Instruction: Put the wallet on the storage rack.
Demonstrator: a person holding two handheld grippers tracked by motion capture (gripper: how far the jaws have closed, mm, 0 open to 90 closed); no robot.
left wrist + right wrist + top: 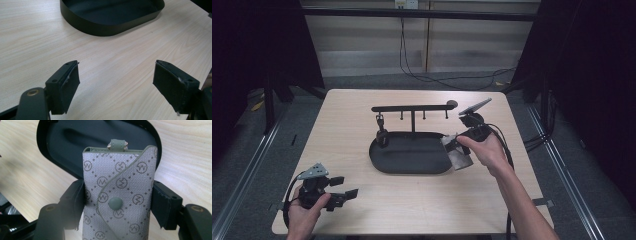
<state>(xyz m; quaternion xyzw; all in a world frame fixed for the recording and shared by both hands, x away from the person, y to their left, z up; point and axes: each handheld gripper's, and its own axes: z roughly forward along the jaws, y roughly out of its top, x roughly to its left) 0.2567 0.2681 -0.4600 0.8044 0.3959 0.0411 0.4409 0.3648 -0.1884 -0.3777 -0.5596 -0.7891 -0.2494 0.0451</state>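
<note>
A grey patterned key pouch [117, 192] with a snap button and a small loop at its top is clamped between the jaws of my right gripper [117, 205]. In the high view the pouch [458, 152] hangs at the right end of the black oval tray [412, 162], with the right gripper [456, 146] shut on it. A black hook rack [412, 108] rises from the tray's back; a small dark item [382, 134] hangs from its left hook. My left gripper [343, 188] rests near the table's front left corner, jaws wide apart, and in its own view the left gripper [116, 82] holds nothing.
The light wooden table [342, 130] stands on a grey floor with dark curtains at both sides. Cables [432, 75] run across the floor behind the table. The tray's rim [110, 28] lies ahead of the left gripper.
</note>
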